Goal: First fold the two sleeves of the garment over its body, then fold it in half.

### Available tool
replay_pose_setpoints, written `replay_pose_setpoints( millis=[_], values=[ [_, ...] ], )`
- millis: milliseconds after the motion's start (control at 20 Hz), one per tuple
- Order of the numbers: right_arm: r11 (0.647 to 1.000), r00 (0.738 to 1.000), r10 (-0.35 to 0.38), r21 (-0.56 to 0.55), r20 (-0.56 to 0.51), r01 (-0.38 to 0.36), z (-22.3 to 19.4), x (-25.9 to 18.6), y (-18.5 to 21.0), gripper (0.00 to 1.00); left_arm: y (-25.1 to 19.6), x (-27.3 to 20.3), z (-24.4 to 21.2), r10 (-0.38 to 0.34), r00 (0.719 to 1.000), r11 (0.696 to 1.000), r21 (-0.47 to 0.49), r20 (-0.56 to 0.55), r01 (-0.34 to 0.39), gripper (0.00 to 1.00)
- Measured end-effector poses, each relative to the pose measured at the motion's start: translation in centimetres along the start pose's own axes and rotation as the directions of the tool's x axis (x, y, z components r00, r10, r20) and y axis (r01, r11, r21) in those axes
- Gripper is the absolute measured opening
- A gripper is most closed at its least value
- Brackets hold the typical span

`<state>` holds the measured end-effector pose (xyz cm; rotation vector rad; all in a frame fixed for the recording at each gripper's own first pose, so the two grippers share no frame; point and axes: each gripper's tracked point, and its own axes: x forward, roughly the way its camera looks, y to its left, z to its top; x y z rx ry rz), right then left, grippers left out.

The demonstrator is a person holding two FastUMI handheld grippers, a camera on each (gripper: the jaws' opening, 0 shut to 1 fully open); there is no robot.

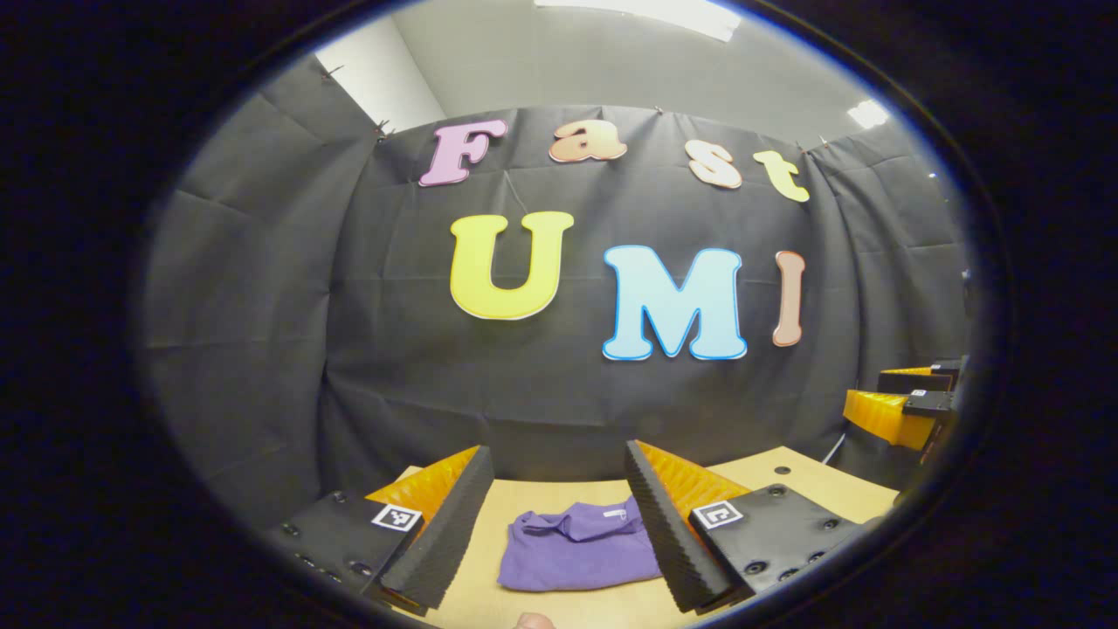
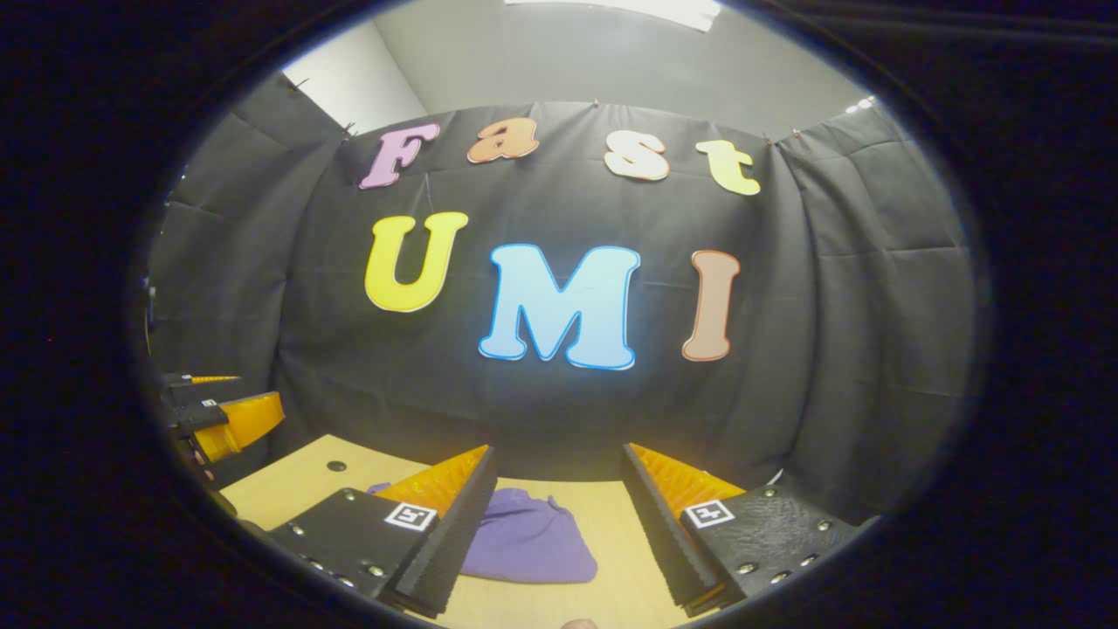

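Note:
A purple garment (image 1: 581, 550) lies folded into a compact rectangle on the light wooden table (image 1: 786, 476), its collar on top toward the booth wall. My left gripper (image 1: 555, 520) is held above the table in front of it, open, with nothing between its fingers. In the right gripper view the garment (image 2: 528, 542) shows low and left of centre, partly hidden by one finger. My right gripper (image 2: 559, 520) is also open and holds nothing. The right gripper (image 1: 908, 402) appears at the far right of the left gripper view, and the left gripper (image 2: 218, 415) at the far left of the right gripper view.
Black cloth walls close the booth behind and on both sides of the table. Small dark holes (image 2: 336, 466) dot the tabletop. A fingertip (image 1: 533, 621) pokes in at the bottom edge of the left gripper view.

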<state>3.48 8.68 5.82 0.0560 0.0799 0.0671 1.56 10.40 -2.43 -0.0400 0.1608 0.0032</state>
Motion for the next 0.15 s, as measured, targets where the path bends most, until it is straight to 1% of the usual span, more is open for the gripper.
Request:
replay_pose_setpoints(
  millis=[100,150],
  values=[
    [1.0,1.0,-0.022,0.02,0.007,0.022,0.13,-1.17,-0.51,0.88,-1.1,-0.68,0.2,-0.029,1.0,1.0,0.002,-0.001,0.029,0.95],
    [0.999,0.999,-0.04,0.03,0.015,0.039,0.46,-1.64,-0.99,0.87,-1.24,-1.06,0.42,-0.032,0.999,0.999,0.007,0.005,0.032,0.95]
  ],
)
